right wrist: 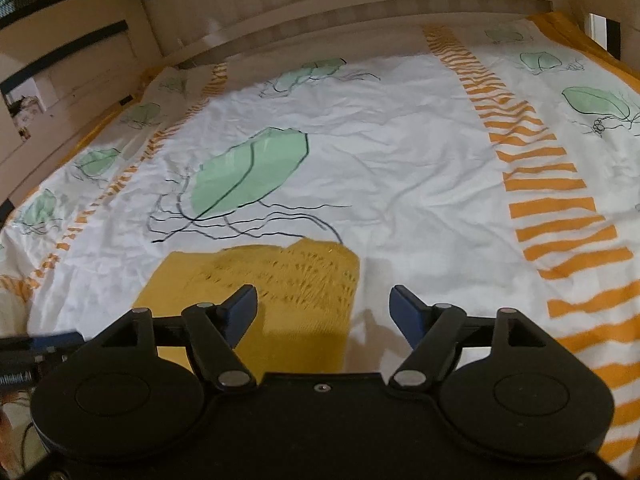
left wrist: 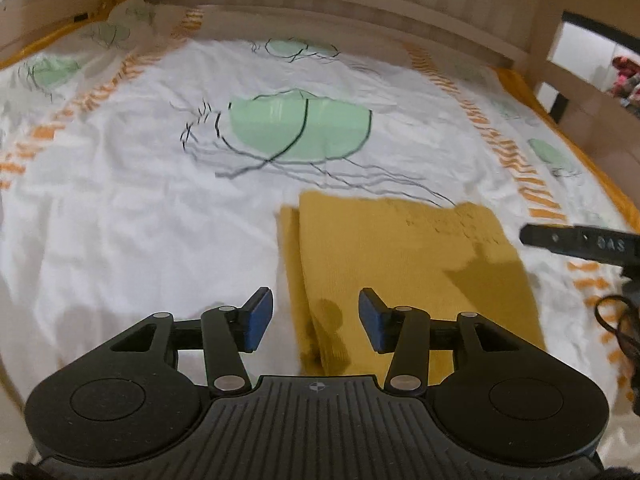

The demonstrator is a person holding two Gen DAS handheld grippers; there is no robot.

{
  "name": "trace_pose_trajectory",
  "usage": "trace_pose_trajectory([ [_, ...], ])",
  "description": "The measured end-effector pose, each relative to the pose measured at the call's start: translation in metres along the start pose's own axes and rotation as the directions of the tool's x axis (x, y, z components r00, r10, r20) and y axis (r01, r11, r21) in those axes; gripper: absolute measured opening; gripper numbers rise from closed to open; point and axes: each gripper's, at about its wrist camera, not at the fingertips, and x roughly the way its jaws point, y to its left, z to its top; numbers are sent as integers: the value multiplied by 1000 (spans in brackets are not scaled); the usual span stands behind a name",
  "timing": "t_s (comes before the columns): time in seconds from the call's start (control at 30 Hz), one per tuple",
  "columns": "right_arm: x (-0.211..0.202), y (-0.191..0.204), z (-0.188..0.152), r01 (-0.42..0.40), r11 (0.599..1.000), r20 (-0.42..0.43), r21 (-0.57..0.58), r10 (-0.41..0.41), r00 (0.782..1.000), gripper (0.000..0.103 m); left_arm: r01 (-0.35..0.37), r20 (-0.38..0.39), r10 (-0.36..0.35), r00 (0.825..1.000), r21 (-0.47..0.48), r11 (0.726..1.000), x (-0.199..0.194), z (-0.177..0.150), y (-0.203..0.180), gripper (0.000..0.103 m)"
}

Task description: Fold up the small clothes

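A mustard-yellow knitted garment point(left wrist: 404, 264) lies folded flat on the white bedspread point(left wrist: 160, 208), with a doubled edge along its left side. My left gripper point(left wrist: 316, 314) hovers above its near left part, open, with nothing between its blue pads. In the right wrist view the same garment point(right wrist: 276, 292) lies below and left of centre. My right gripper point(right wrist: 324, 312) is open above the garment's right edge and grips nothing. One finger of the right gripper point(left wrist: 580, 240) reaches in from the right of the left wrist view.
The bedspread point(right wrist: 420, 184) carries green leaf prints and orange striped bands point(right wrist: 552, 200). A wooden bed frame point(left wrist: 360, 4) runs along the far side, with rails at the right point(left wrist: 580, 68). A black cable point(left wrist: 616, 328) hangs at the right edge.
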Motion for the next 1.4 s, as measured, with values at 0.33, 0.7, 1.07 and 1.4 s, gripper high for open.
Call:
trace_pose_trajectory([
  [0.33, 39, -9, 3, 47, 998, -36, 33, -45, 998, 76, -100, -45, 103, 994, 56, 993, 68, 28, -4, 46],
  [0.7, 60, -9, -13, 91, 996, -77, 9, -91, 993, 94, -119, -58, 119, 991, 12, 993, 78, 14, 10, 72],
  [1.07, 10, -8, -1, 112, 992, 47, 52, -114, 992, 102, -153, -64, 157, 986, 68, 986, 49, 18, 0, 72],
  [1.4, -60, 13, -10, 50, 995, 106, 90, -60, 993, 103, -95, -38, 98, 994, 56, 994, -18, -5, -11, 72],
])
